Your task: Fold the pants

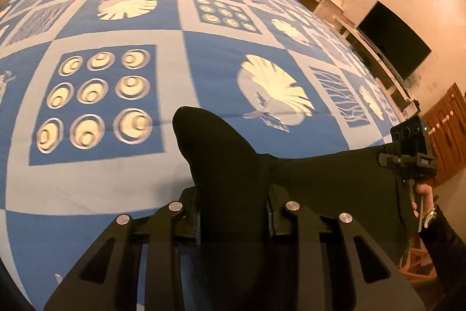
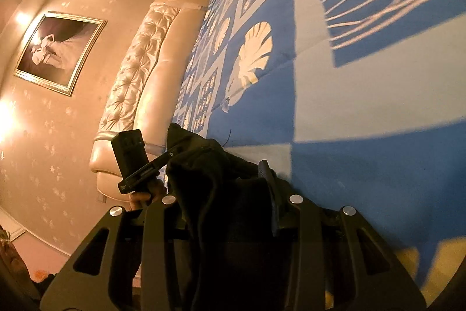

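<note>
Black knit pants (image 1: 320, 174) clamped in both grippers' fingers, left gripper (image 1: 233, 212) and right gripper (image 2: 230, 203), over blue shell-print bedspread (image 1: 174, 165). Judgement: keep the span between them taut and level, lay toward 12 o'clock.

- Small pale characters on the black bar of the right gripper (image 1: 407, 159), too small to read surely.
- A pale label on the left gripper (image 2: 174, 153), unreadable.
</note>
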### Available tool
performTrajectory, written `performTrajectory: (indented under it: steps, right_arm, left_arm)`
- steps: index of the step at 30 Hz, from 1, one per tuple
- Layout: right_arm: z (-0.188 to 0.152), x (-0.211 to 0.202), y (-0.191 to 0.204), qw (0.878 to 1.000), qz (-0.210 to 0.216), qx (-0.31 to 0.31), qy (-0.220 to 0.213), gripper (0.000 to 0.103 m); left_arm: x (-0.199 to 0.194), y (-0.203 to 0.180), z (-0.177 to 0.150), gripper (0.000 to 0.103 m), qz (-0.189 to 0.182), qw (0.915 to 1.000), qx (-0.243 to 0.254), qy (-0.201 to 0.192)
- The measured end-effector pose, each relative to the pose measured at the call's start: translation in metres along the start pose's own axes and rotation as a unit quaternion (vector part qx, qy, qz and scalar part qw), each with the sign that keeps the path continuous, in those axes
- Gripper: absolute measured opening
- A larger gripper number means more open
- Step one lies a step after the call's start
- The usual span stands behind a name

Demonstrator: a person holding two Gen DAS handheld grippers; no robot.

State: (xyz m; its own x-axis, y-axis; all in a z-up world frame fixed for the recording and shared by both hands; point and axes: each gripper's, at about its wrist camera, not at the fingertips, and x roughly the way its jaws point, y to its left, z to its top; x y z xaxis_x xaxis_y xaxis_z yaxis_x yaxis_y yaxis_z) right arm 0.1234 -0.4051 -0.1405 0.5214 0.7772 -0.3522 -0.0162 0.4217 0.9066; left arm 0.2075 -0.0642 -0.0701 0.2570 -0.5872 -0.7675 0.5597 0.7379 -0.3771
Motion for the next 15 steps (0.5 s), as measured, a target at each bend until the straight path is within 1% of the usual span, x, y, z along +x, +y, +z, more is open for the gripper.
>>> performTrajectory:
  steps: [7, 10, 15]
  right_arm:
    - [0.023, 0.043, 0.008, 1.0, 0.013, 0.0, 0.01, 0.035]
    - [0.031, 0.059, 0.011, 1.0, 0.017, 0.0, 0.015, 0.035]
    - [0.036, 0.072, 0.009, 1.0, 0.026, 0.006, 0.016, 0.035]
  left_arm:
    - [-0.008, 0.04, 0.014, 0.031, 0.01, 0.9993, -0.033, -0.009]
    - [-0.011, 0.052, 0.019, 0.031, 0.017, 0.9991, -0.038, -0.014]
    - [-0.01, 0.071, 0.026, 0.031, 0.012, 0.9981, -0.058, -0.017]
